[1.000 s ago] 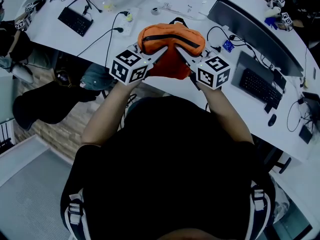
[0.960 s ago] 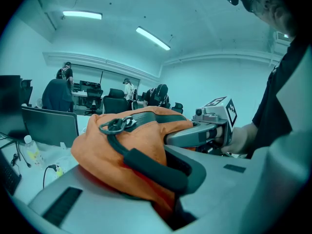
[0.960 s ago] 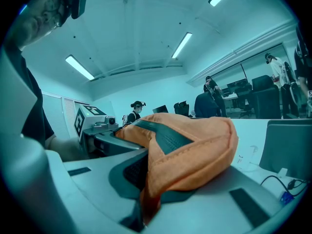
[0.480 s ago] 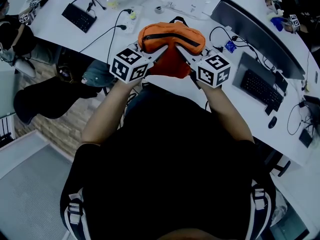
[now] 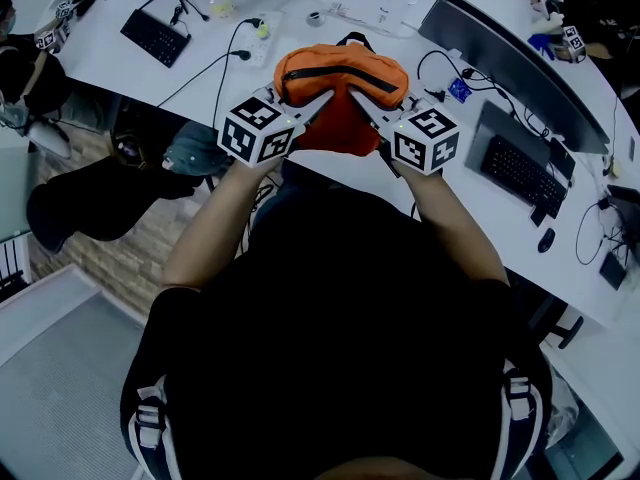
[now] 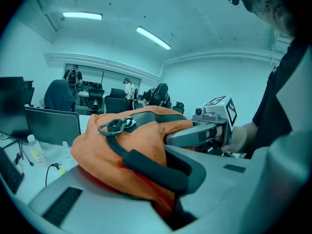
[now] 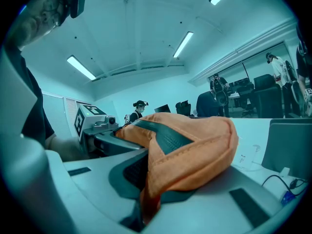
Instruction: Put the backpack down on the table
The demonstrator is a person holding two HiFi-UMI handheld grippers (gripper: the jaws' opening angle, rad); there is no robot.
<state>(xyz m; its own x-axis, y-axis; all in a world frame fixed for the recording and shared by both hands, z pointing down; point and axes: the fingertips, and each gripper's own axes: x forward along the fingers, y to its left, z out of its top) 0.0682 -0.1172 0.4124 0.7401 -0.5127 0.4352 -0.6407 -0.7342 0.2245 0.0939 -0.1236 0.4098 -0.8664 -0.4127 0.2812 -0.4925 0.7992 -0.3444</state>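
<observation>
An orange backpack [image 5: 340, 83] with a black zip and a black top handle hangs at the near edge of the curved white table [image 5: 130, 73]. My left gripper [image 5: 318, 106] is shut on its orange fabric from the left, my right gripper [image 5: 362, 106] from the right. In the left gripper view the backpack [image 6: 131, 145] bulges over the jaws, its zip ring on top, and the fabric is pinched at my left gripper [image 6: 168, 206]. The right gripper view shows the backpack [image 7: 195, 155] the same way, a fold squeezed at my right gripper [image 7: 146, 201]. Its underside is hidden.
On the table behind the backpack lie cables, a socket strip [image 5: 258, 38] and small items. A monitor [image 5: 510, 68] and keyboard [image 5: 520, 176] stand to the right, another keyboard [image 5: 155, 36] at the far left. A seated person [image 5: 30, 78] is at the left.
</observation>
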